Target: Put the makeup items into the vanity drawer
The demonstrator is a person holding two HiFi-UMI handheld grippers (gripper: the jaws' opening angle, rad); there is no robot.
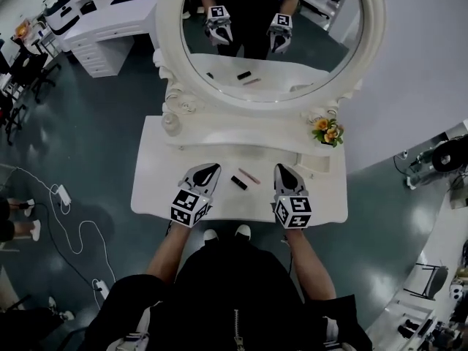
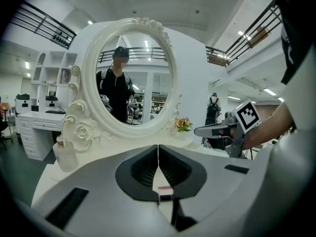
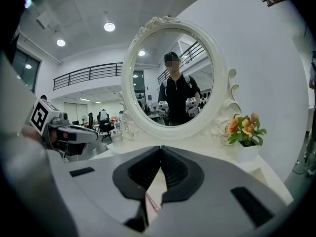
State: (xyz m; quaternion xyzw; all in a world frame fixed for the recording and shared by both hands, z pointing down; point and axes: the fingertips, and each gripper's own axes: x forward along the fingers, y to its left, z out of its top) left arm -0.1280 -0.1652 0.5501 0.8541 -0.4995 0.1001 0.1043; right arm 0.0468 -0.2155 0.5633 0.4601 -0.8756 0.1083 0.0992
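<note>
White vanity desk (image 1: 150, 189) | small black makeup tube (image 1: 239, 182), slim pink makeup pencil (image 1: 249, 176): side by side, desk centre | left tool (image 1: 210, 168): pressed together, empty, above desk left of centre | right tool (image 1: 282, 169): pressed together, empty, above desk right of centre

On your vanity table (image 1: 155, 185), a short makeup tube (image 1: 239, 182) and a thin makeup pencil (image 1: 249, 176) lie between your left gripper (image 1: 211, 167) and right gripper (image 1: 281, 169). Behind them stands the mirror (image 1: 170, 50), with a bottle (image 1: 171, 123) at its left and flowers (image 1: 327, 131) at its right.

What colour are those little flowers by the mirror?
Orange, with green leaves; the flowers show best in the right gripper view.
</note>
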